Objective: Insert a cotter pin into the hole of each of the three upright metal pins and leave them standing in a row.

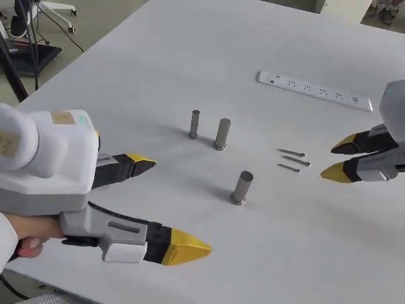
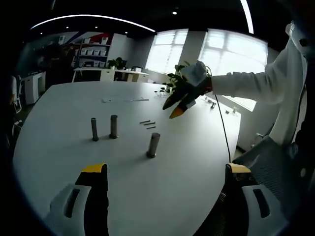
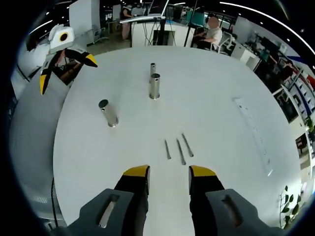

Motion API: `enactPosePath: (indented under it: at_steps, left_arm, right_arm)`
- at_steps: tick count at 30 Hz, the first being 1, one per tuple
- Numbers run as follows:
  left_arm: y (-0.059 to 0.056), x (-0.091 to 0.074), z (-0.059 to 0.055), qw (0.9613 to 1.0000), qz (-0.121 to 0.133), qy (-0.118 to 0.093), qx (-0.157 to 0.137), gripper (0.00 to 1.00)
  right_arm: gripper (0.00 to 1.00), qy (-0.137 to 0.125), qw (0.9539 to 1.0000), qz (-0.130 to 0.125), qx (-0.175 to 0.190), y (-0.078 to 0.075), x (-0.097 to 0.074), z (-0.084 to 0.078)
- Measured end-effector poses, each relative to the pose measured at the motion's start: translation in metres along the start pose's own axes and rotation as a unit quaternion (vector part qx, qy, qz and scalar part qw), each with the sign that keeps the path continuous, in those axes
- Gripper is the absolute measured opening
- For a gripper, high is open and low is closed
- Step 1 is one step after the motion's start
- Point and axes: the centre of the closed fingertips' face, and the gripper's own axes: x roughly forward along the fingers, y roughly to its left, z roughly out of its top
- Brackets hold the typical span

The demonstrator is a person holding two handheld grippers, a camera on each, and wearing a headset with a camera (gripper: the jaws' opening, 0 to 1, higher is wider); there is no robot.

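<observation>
Three upright metal pins stand on the white table: a thin one (image 1: 194, 123) at the back, a thicker one (image 1: 222, 133) beside it, and a third (image 1: 242, 187) nearer me. Three small cotter pins (image 1: 292, 159) lie flat to their right, also seen as cotter pins (image 3: 177, 148) just ahead of my right gripper (image 3: 168, 173). My left gripper (image 1: 168, 206) hovers open at the lower left, well short of the upright pins (image 2: 153, 144). My right gripper (image 1: 338, 159) is open at the right edge, close to the cotter pins, holding nothing.
A white power strip (image 1: 314, 90) lies at the table's far right. Office chairs and cables stand on the floor beyond the far left table edge (image 1: 82, 50). A person sits at a desk in the background of the right gripper view.
</observation>
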Motion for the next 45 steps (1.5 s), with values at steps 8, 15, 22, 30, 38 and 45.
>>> enactPosePath:
  at_steps: [8, 15, 22, 30, 38, 45]
  left_arm:
    - [0.004, 0.0, 0.001, 0.9998, 0.019, 0.0, -0.001, 0.98]
    - [0.007, -0.007, 0.004, 0.9996, 0.028, -0.005, -0.006, 0.98]
    - [0.008, -0.012, 0.001, 0.9992, 0.036, -0.008, -0.015, 0.96]
    - [0.008, -0.013, -0.003, 0.9989, 0.041, -0.006, -0.023, 0.97]
    - [0.012, -0.017, -0.007, 0.9987, 0.046, -0.001, -0.024, 0.97]
    - [0.013, -0.017, -0.007, 0.9985, 0.048, -0.001, -0.025, 0.96]
  right_arm:
    - [0.15, 0.026, 0.9992, 0.028, -0.013, -0.018, 0.028, 0.0]
    - [0.07, 0.06, 0.9961, 0.051, -0.04, -0.02, 0.047, -0.001]
    - [0.01, 0.08, 0.9915, 0.076, -0.068, -0.011, 0.059, 0.003]
    - [0.02, 0.108, 0.9867, 0.084, -0.088, -0.013, 0.065, -0.007]
    - [0.0, 0.119, 0.9845, 0.083, -0.099, -0.017, 0.066, -0.012]
    - [0.0, 0.154, 0.9704, 0.083, -0.167, -0.015, 0.067, -0.011]
